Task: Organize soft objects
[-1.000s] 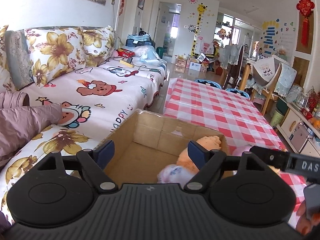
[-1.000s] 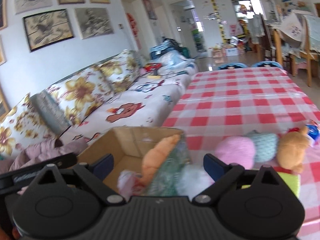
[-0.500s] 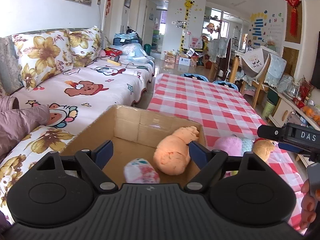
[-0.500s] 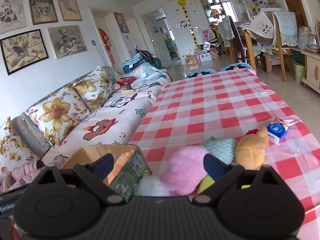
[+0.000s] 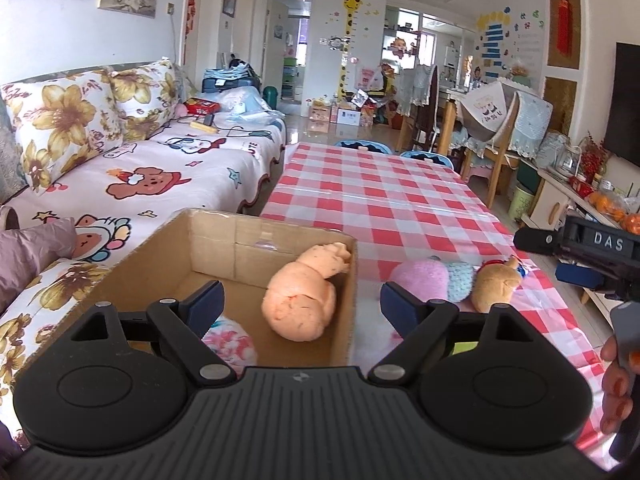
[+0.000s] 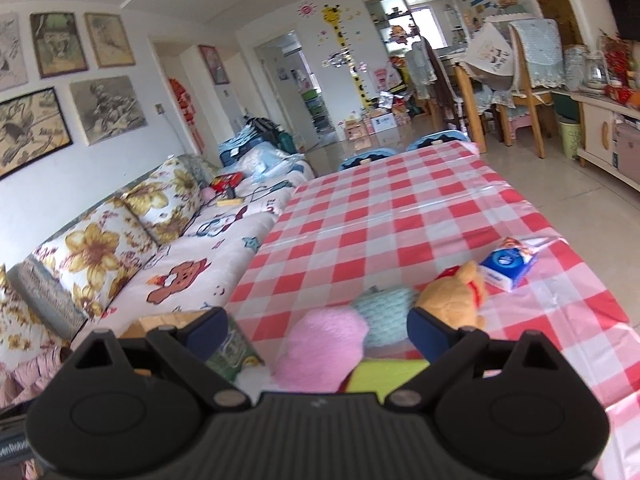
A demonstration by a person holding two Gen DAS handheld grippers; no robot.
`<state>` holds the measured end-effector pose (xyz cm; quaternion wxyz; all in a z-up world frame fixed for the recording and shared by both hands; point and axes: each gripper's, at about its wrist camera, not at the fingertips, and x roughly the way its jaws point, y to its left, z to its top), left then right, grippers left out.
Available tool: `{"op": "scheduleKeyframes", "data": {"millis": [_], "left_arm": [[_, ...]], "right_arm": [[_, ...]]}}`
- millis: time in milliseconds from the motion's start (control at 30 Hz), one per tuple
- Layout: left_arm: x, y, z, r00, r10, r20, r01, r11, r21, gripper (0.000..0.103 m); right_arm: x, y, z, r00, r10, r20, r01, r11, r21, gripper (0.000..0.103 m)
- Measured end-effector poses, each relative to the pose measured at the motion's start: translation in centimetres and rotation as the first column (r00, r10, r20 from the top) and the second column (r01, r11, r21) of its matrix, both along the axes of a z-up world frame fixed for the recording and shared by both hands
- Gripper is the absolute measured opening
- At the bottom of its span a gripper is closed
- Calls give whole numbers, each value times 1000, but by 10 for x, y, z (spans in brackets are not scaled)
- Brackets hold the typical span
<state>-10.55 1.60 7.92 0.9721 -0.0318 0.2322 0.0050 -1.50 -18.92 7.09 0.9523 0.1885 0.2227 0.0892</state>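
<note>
The left gripper (image 5: 300, 302) hangs with its jaws spread wide and nothing between them, poised over the near edge of an open cardboard box (image 5: 240, 236) that stands at the corner of a table covered in a red-and-white checked cloth (image 5: 384, 200). Inside the box, against its right wall, lies a peach-orange plush toy (image 5: 300, 300), plump and speckled, its narrower end reaching up to the rim. Beside it, lower in the box and partly hidden behind the left finger, sits a white soft toy with pink and blue print (image 5: 232, 340).

The right gripper (image 6: 318, 326) is likewise wide open and empty, aimed over a cluster of toys on the cloth just right of the box. Nearest is a fluffy pink plush (image 6: 320, 348), round and long-piled, touching a pale teal knitted-looking ball (image 6: 384, 308). Just beyond, a tan plush animal (image 6: 452, 296) with a red trim at its neck lies on its side. A yellow-green soft item (image 6: 384, 374) shows under the gripper, too hidden to make out. A small blue-and-white carton (image 6: 508, 264) rests on the cloth near the tan toy.

To the left runs a sofa (image 5: 160, 176) under a cartoon-print cover, with floral cushions (image 5: 68, 120) along its back.
</note>
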Motion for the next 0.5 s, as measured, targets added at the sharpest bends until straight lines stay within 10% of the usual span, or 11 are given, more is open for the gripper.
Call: {"op": "scheduleKeyframes", "data": {"millis": [500], "left_arm": [[5,-14,-9,995,-97,-12,98,994,41,103]], "right_arm": [[-8,-68,-6,985,-174,-9,175,981,82,96]]}}
